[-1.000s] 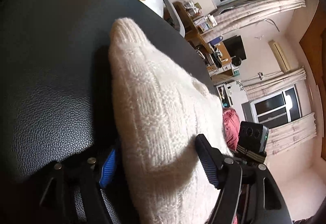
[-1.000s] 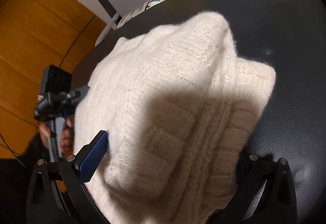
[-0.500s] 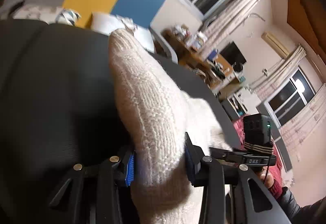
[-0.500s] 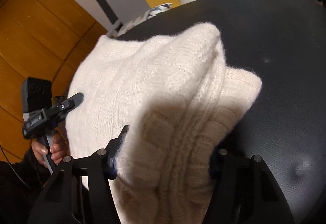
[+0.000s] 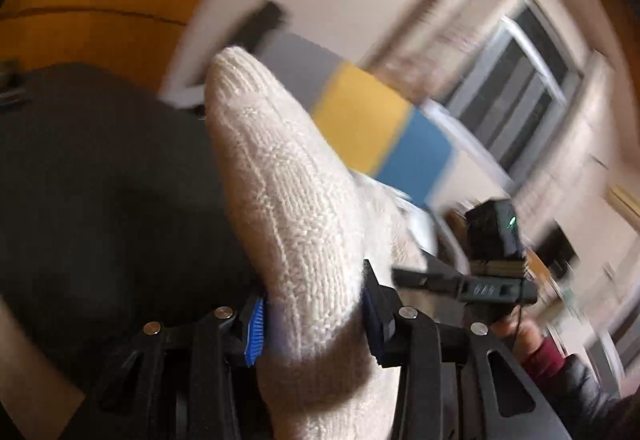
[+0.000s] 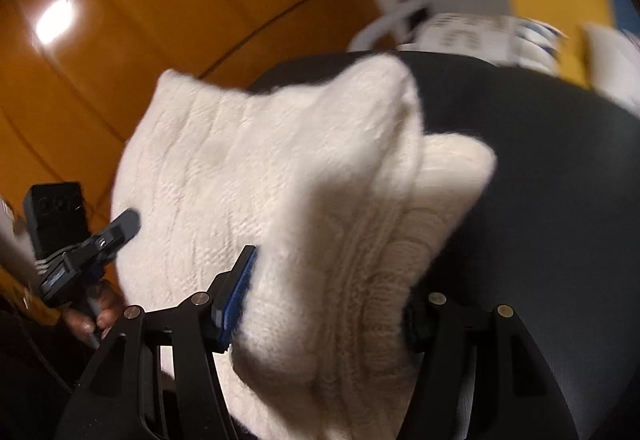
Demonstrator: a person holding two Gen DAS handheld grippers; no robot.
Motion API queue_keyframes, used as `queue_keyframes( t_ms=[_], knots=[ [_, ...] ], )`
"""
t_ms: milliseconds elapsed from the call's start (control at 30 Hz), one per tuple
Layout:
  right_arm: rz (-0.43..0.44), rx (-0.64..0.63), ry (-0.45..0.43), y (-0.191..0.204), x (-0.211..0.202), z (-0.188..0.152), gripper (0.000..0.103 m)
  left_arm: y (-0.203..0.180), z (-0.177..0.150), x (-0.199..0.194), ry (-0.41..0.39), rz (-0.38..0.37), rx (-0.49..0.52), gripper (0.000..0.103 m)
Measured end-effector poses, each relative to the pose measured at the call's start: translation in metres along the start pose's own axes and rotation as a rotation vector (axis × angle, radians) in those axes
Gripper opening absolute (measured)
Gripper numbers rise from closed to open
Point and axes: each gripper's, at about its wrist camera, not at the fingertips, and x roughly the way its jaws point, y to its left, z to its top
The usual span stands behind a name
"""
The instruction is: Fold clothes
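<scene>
A folded cream knit sweater [image 5: 296, 208] is held up off the black leather surface [image 5: 100, 180]. My left gripper [image 5: 312, 316] is shut on one edge of it, blue pads pressing the thick knit from both sides. My right gripper [image 6: 324, 304] is shut on the opposite edge of the sweater [image 6: 280, 168], whose folded layers bulge between the fingers. In the left wrist view the right gripper [image 5: 492, 280] shows beyond the sweater, held by a hand in a red cuff. The left gripper [image 6: 80, 248] appears at the left of the right wrist view.
The black leather surface [image 6: 540, 180] lies beneath and to the right. Orange wooden panels [image 6: 140, 20] stand behind on the left. A grey, yellow and blue headboard [image 5: 380, 128], windows [image 5: 520, 88] and pillows [image 6: 500, 36] are blurred in the background.
Both grippers have closed onto the sweater's edges and lifted it off the black surface, tilting upward. Background now blurs with the motion.
</scene>
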Motion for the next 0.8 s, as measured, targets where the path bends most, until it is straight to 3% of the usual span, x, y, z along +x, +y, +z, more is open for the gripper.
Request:
queue_keyframes(
  t_ms=[167,200,300,367,500,533,567,600,700,800],
  knots=[
    [-0.100,-0.097,0.178,0.016,0.107,0.067,0.064,0.079,0.003,0.022,0.051,0.174,-0.132,0.043],
    [-0.146,-0.111,0.204,0.015,0.126,0.073,0.067,0.092,0.004,0.025,0.067,0.184,-0.165,0.044],
    [-0.178,-0.049,0.207,0.001,0.145,0.076,0.095,0.116,0.005,0.020,0.107,0.147,-0.261,0.049],
    [-0.204,-0.044,0.176,-0.002,0.137,0.077,0.096,0.130,0.006,0.015,0.127,0.131,-0.307,0.049],
    [-0.340,-0.234,0.032,0.033,0.096,0.078,0.096,0.119,0.016,-0.012,0.035,0.191,-0.208,0.046],
    [-0.334,-0.288,0.001,0.047,0.085,0.077,0.096,0.115,0.019,-0.019,-0.001,0.194,-0.183,0.046],
    [-0.257,-0.336,-0.008,0.064,0.076,0.074,0.096,0.111,0.022,-0.026,-0.037,0.197,-0.158,0.046],
    [-0.202,-0.380,-0.003,0.078,0.074,0.071,0.096,0.107,0.025,-0.030,-0.067,0.193,-0.133,0.046],
    [-0.191,-0.494,0.098,0.098,0.108,0.061,0.096,0.110,0.037,-0.016,-0.064,0.180,-0.071,0.046],
    [-0.178,-0.606,0.199,0.119,0.142,0.051,0.096,0.118,0.042,0.028,0.057,0.205,-0.069,0.046]
  ],
)
